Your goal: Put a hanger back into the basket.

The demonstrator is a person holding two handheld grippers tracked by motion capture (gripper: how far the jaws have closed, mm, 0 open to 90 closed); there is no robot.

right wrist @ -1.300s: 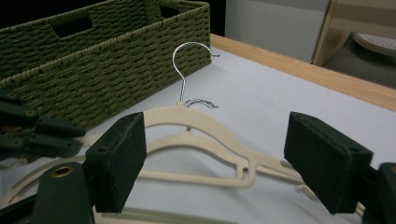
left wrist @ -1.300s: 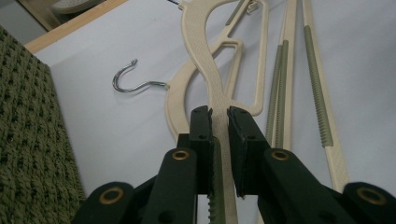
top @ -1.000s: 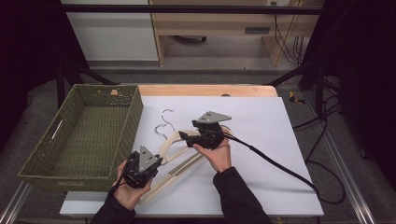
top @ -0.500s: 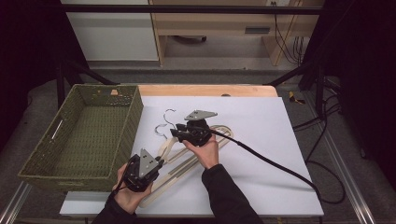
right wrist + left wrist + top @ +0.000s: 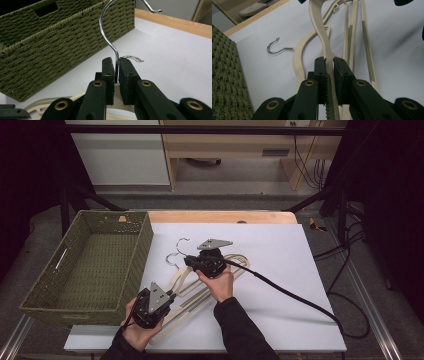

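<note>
Two cream hangers (image 5: 192, 292) with metal hooks lie stacked on the white board (image 5: 280, 285). My left gripper (image 5: 167, 296) is shut on one arm of the upper hanger (image 5: 322, 37), low at the front beside the basket. My right gripper (image 5: 188, 261) is shut on the neck of that hanger's chrome hook (image 5: 108, 35), just above the cream body. The lower hanger's hook (image 5: 277, 48) rests flat on the board. In the right gripper view a second hook tip (image 5: 133, 58) shows past my jaws.
A green woven basket (image 5: 85, 265) stands left of the board, its wall close to both grippers (image 5: 50, 45). The right gripper's black cable (image 5: 295, 295) trails right across the board. A wooden table edge (image 5: 220, 216) runs along the back.
My right gripper has moved left toward the basket with the hook in it, and the hanger has shifted with it. The left gripper has stayed almost in place.
</note>
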